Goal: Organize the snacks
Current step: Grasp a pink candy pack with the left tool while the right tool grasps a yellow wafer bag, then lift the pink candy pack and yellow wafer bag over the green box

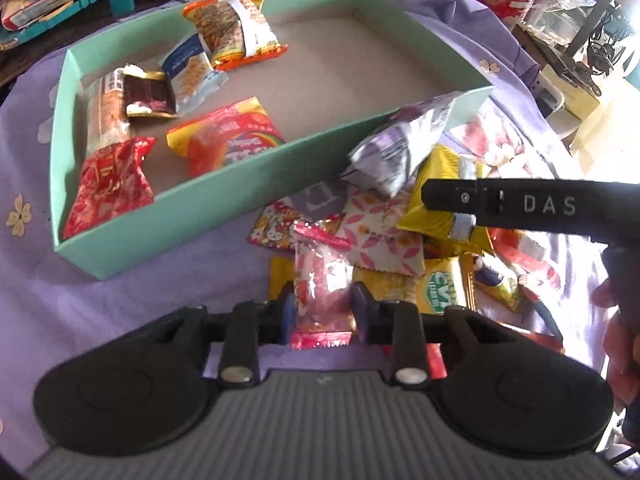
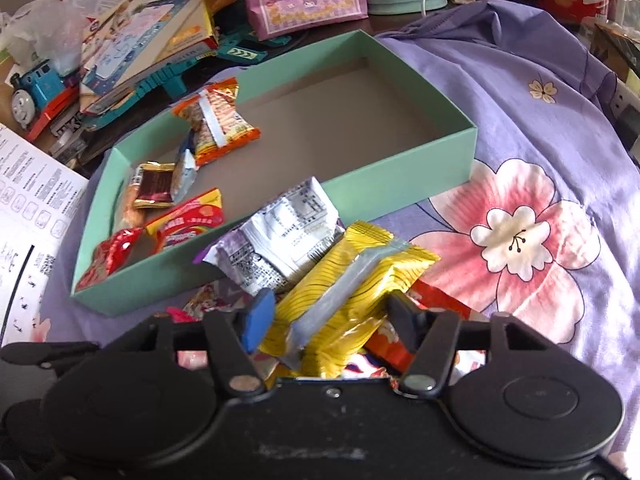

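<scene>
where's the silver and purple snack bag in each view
Left wrist view: silver and purple snack bag sits right of centre, leaning on the near wall of the green box.
Right wrist view: same bag lies at centre, behind the yellow packet.
Shared landmark: the green box.

From my position, the right half of the green box (image 2: 460,152) offers a bare floor with open access from above. Its left half is taken up by packets (image 1: 224,28). The near wall of the box stands between the loose snack pile (image 1: 384,240) and the interior. A silver packet (image 2: 280,236) leans against that wall. Toys and cartons (image 2: 132,52) crowd the far-left side. The purple cloth (image 2: 520,92) to the right lies open.
</scene>
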A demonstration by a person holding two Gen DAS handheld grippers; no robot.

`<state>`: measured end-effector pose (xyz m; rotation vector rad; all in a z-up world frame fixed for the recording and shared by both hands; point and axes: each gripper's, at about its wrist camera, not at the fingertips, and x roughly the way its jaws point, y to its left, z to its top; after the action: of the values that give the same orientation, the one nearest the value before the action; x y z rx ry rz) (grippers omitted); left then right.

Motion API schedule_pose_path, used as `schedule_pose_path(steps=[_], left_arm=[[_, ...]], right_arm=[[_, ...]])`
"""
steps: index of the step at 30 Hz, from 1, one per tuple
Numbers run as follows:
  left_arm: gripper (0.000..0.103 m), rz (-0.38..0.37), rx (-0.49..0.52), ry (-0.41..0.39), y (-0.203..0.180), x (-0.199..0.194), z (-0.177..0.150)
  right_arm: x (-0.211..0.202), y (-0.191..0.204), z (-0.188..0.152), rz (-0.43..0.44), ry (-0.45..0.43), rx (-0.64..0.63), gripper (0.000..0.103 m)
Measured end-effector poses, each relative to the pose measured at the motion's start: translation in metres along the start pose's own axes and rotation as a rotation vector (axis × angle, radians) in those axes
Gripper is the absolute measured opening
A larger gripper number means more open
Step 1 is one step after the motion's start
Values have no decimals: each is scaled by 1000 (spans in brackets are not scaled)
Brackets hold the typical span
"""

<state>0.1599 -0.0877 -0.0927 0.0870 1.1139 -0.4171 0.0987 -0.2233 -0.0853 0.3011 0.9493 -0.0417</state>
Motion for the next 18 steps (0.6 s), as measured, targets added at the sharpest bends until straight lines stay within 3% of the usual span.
schedule_pose_path(steps=[12, 14, 18], left_arm=[[26, 10, 27, -59, -11, -40, -7], [26, 10, 24, -79, -11, -47, -4], [26, 10, 9, -117, -9, -59, 5]], right_arm=[[-37, -7, -6, 57, -9, -24, 48], [-45, -8, -3, 62, -15, -35, 7], [-52, -9, 2, 73, -7, -56, 7]])
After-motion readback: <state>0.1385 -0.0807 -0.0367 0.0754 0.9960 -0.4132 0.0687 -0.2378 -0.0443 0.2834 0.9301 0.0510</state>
